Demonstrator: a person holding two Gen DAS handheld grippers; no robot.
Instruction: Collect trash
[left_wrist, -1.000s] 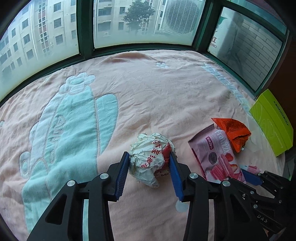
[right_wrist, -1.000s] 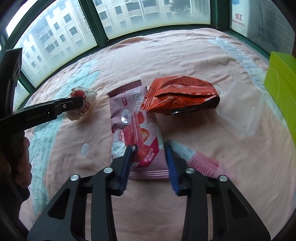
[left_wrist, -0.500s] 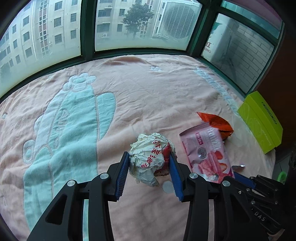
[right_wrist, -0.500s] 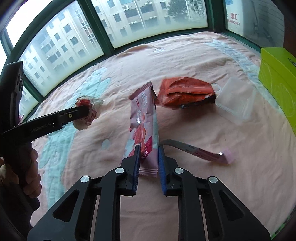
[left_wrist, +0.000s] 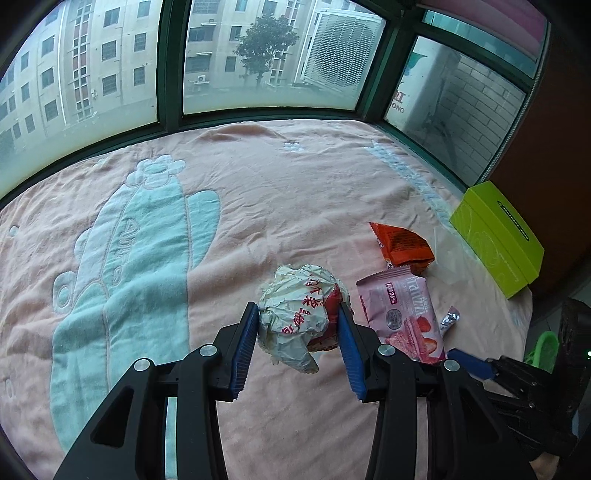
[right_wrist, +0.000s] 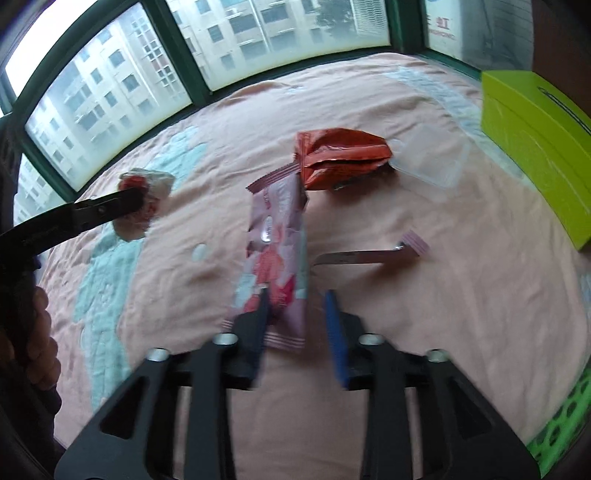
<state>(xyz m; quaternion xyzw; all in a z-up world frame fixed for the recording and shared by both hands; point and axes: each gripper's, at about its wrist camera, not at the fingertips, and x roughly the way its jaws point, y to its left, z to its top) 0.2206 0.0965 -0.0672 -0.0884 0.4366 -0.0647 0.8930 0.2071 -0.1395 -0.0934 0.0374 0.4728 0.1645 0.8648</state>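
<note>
Progress, judged: early. No bin or bag is clearly in view, so nothing counts as collected yet; everything sits on or just above the pink blanket (left_wrist: 295, 192) by the window.

Count, largest to smallest:
- yellow-green box (left_wrist: 496, 238): 1, at the blanket's right edge; probably not trash.
- pink strawberry wrapper (right_wrist: 277, 258): 1. Right gripper (right_wrist: 297, 306) jaws stand apart, the wrapper against the left one only; blurred, grip looks released.
- crumpled paper ball (left_wrist: 301, 317): 1, clenched between the left gripper (left_wrist: 297, 339) jaws.
- orange snack bag (right_wrist: 341, 157): 1, loose.
- clear plastic piece (right_wrist: 432, 162): 1, beside the orange bag.
- thin pink-tipped strip (right_wrist: 373, 254): 1, loose.

Left: five loose pieces.
</note>
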